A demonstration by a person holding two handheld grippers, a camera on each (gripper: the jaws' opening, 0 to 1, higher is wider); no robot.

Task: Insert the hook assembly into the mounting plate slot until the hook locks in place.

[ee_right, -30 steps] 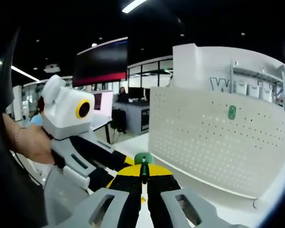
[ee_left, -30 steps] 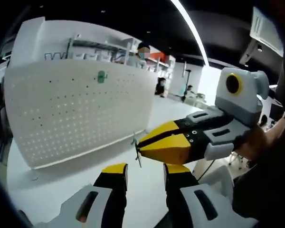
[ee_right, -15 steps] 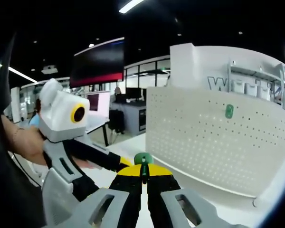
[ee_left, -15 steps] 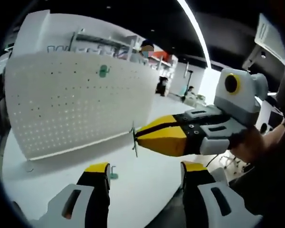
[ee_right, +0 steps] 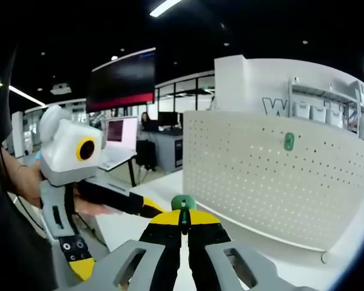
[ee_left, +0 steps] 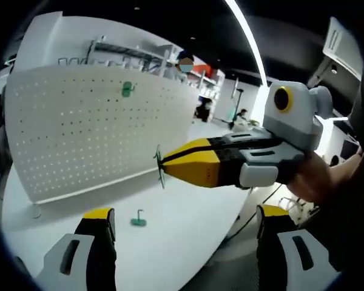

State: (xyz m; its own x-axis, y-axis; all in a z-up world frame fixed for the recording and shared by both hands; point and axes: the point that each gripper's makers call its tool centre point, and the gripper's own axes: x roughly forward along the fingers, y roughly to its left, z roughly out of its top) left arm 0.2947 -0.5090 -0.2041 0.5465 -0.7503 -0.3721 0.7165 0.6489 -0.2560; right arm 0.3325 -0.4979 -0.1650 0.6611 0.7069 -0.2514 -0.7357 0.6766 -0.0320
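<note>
A white pegboard mounting plate [ee_left: 79, 133] stands upright on the white table [ee_left: 188, 233], with one green hook [ee_left: 128, 90] mounted high on it. My right gripper [ee_left: 164, 167] comes in from the right, shut on a small green hook assembly [ee_left: 160, 168], held in the air short of the plate. Another green hook [ee_left: 138, 219] lies loose on the table. My left gripper [ee_left: 185, 212] is wide open and holds nothing. In the right gripper view, the right gripper [ee_right: 183, 217] pinches the green hook assembly [ee_right: 183, 203]; the pegboard [ee_right: 273, 182] with its mounted hook [ee_right: 289, 141] is ahead to the right, the open left gripper [ee_right: 115, 239] to the left.
A person's hand [ee_left: 318, 182] holds the right gripper. The table's curved edge [ee_left: 224, 233] runs close on the right, with floor beyond. Behind are office desks, a lit monitor [ee_right: 121, 130] and a large dark screen [ee_right: 124, 79].
My left gripper's jaws have spread much wider apart. In the left gripper view the right gripper with its hook has shifted left and slightly up, and the loose hook on the table now shows.
</note>
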